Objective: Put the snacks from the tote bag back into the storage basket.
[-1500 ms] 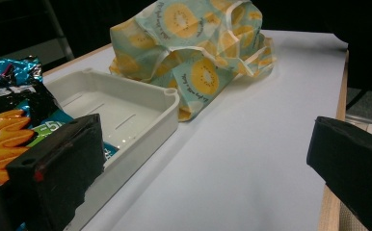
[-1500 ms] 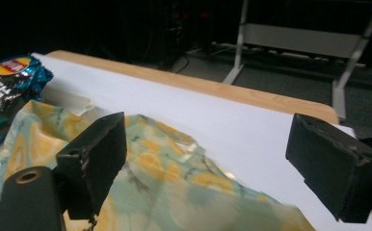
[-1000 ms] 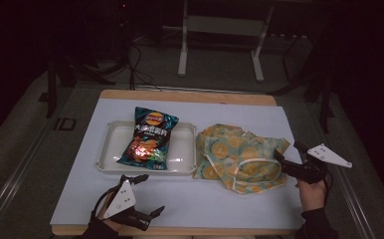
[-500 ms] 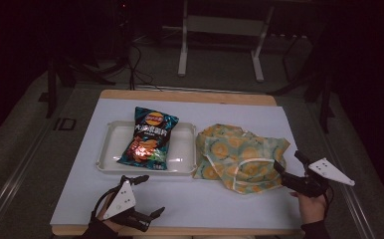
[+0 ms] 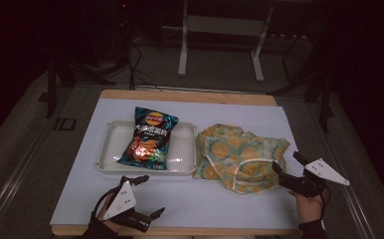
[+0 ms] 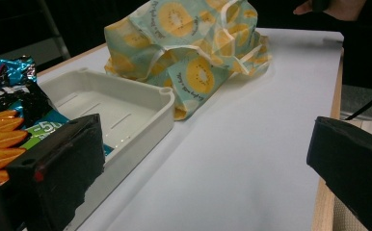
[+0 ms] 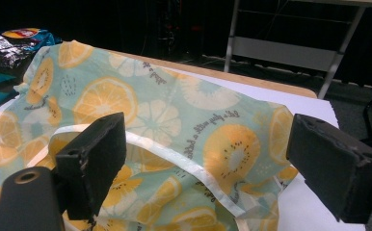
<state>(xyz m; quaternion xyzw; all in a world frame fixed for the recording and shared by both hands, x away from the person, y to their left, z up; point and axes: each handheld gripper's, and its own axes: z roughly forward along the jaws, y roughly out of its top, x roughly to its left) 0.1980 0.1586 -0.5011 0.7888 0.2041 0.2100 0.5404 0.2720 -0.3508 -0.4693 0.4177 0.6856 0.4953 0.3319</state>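
While your right hand-held gripper [image 5: 285, 168] sits at the right edge of the bag [image 5: 240, 155], the entry reads as follows.

Item 1, bag: fruit-print cloth, crumpled, lying on the white tabletop [image 5: 220, 199] right of centre, touching the tray [image 5: 108, 149] along its left side. Long axis runs roughly left to right across the tabletop. A pale handle strap [image 7: 174, 156] loops along the near edge, directly ahead of your right jaws.

Item 2, right hand-held gripper: jaws wide apart, holding nothing, pointed left at the bag's near right corner. By my reading the cloth lies just ahead and between the jaw lines, so a short push forward should meet the strap.

Item 3, left hand-held gripper [image 5: 147, 196]: jaws wide apart, empty, resting near the front edge below the tray, well apart from the bag.

Item 4, tray: white, shallow, with a chip packet [image 5: 147, 139] lying in it.

Nearer hand for the bag: your right, by a clear margin.
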